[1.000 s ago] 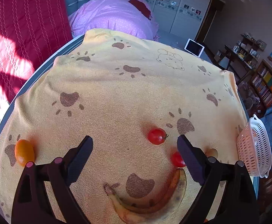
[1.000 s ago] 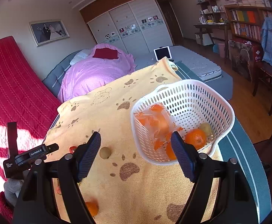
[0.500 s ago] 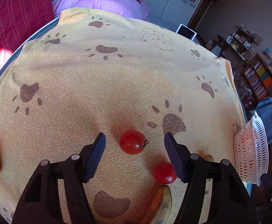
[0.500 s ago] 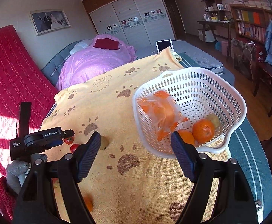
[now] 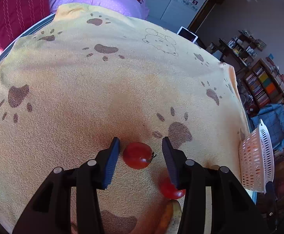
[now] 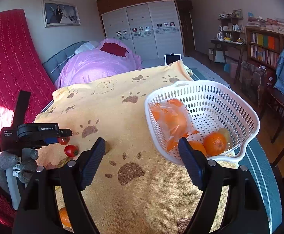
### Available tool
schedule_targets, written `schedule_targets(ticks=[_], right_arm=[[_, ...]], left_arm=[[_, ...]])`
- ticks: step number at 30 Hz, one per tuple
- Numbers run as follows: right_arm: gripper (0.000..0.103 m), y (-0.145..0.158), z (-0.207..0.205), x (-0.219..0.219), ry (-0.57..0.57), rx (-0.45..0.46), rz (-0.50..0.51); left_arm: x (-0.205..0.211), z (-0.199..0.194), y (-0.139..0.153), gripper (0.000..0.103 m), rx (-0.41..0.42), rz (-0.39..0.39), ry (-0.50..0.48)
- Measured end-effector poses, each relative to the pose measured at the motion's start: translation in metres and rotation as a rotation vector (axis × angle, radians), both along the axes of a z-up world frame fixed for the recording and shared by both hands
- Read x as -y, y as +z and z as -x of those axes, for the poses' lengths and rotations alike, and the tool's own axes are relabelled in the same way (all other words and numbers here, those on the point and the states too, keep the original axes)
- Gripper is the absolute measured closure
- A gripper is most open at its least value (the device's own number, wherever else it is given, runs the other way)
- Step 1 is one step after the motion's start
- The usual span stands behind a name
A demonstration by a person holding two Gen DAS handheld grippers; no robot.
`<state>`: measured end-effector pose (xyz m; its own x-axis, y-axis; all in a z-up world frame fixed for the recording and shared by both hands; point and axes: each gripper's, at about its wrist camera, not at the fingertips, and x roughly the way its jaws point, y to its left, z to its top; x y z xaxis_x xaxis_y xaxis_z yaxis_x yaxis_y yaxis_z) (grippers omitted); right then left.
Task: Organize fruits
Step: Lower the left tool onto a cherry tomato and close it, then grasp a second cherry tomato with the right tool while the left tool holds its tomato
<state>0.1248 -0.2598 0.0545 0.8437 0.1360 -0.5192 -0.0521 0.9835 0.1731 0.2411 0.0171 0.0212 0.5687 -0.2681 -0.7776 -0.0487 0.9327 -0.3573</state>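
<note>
Left gripper fingers closing around tomato (stem rightward); right gripper fingers apart, empty.

Pink duvet on bed, tablet beside it (bookshelf far right)

Second tomato: partly behind my left gripper's right finger. Banana: only its tip shows, the rest cut off by the bottom edge. Basket: seen side-on here, contents hidden. In the right view, my finger covers part of an orange; small brownish fruit behind the other finger, kind unclear.
</note>
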Motion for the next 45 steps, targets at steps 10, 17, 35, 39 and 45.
schedule_targets(ticks=[10, 17, 35, 39, 45], right_arm=[[0.024, -0.001, 0.001, -0.002, 0.000, 0.015, 0.008], [0.024, 0.000, 0.003, -0.002, 0.001, 0.022, 0.021], [0.024, -0.005, 0.006, -0.010, 0.010, 0.043, 0.076], [0.024, -0.002, 0.005, -0.012, 0.028, 0.022, 0.075], [0.024, 0.012, -0.010, -0.021, 0.159, -0.106, -0.066]], left_arm=[[0.010, 0.002, 0.001, 0.057, 0.022, -0.066, -0.023], [0.027, 0.005, 0.001, 0.057, 0.023, -0.206, -0.057], [-0.003, 0.014, 0.018, 0.073, 0.093, -0.147, 0.053], [-0.013, 0.022, 0.033, 0.073, 0.153, -0.091, 0.069], [-0.021, 0.028, 0.042, 0.073, 0.177, -0.049, 0.091]])
